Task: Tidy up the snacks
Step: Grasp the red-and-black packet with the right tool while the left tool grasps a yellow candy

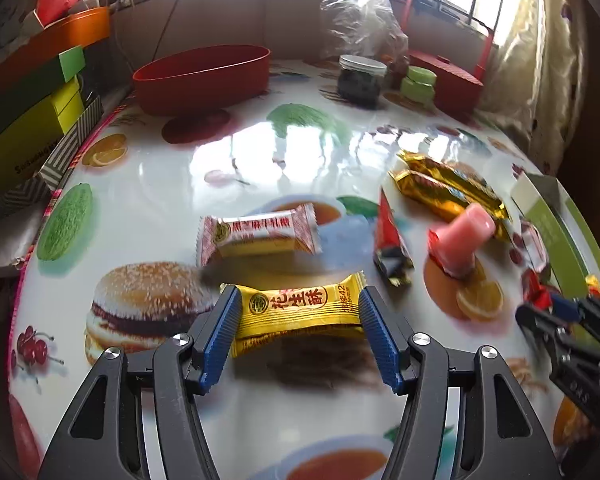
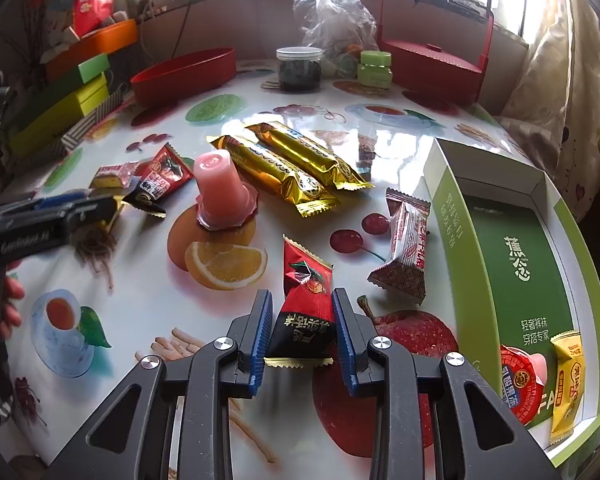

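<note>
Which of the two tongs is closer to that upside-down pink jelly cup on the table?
The right tongs. They straddle a red-and-black snack packet just in front of the pink jelly cup. The left tongs sit farther off to its left, around a yellow packet.

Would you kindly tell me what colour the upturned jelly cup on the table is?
Pink, on a red foil lid: the jelly cup shows best in the right wrist view.
</note>
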A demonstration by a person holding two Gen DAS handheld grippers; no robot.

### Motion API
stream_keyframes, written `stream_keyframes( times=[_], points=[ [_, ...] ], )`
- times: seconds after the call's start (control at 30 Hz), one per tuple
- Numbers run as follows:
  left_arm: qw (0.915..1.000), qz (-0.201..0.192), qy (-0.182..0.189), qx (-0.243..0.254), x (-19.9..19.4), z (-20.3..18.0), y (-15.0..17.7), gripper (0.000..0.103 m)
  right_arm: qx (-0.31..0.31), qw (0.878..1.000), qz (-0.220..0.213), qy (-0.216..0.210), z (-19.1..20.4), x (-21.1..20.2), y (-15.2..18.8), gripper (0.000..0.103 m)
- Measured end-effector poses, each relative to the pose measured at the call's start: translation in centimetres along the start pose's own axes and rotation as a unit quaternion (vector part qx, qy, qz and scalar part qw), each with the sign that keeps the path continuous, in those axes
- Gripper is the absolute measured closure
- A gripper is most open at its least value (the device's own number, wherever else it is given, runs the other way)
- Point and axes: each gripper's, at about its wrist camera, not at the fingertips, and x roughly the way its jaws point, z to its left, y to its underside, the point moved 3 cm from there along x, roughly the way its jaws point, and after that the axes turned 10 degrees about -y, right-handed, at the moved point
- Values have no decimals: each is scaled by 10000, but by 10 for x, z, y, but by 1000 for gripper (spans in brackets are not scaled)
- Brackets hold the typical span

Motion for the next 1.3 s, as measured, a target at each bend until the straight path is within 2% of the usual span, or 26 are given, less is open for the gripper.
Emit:
stream_keyframes(
  times=[0.13,0.4,0.47,0.53,0.6,0.67,0.73,0.8,0.87,0.97,1.07,1.17,1.3],
  points=[
    [9990,142,417,68,-9,-7,10,42,-10,10000,-15,-3,0,-1,1,74],
    [9928,-125,278,1160,-23,-15,14,41,23,10000,-18,-7,0,-3,0,74],
    [9872,-182,232,1566,-25,-18,16,41,31,10000,-19,-16,-1,-3,0,74],
    [9767,-260,104,2127,-27,-24,21,41,43,10000,-20,-16,-1,-4,0,74],
    [9686,-316,40,2467,-26,-27,23,41,61,10000,-29,-18,-2,-4,1,74],
    [9616,-390,48,2715,-25,-31,23,41,60,10000,-32,-14,-2,-4,2,74],
    [9585,-380,-27,2827,-20,-34,21,41,55,10000,-31,-5,-3,-4,2,74],
    [9602,-389,22,2766,-19,-34,18,41,59,10000,-32,-9,-3,-4,2,74],
    [9675,-337,159,2503,-15,-31,12,41,61,10000,-35,-8,-3,-4,2,74],
    [9714,-352,101,2347,-10,-34,6,41,48,10000,-40,-1,-3,-4,2,74],
    [9707,-483,221,2342,-11,-44,-2,41,49,10000,-36,5,-3,-4,2,74],
    [9727,-476,171,2265,-7,-50,-11,41,51,10000,-38,7,-3,-4,2,74],
    [9807,-459,188,1892,1,-36,-23,41,52,10000,-40,-4,-3,-5,2,74]
  ],
)
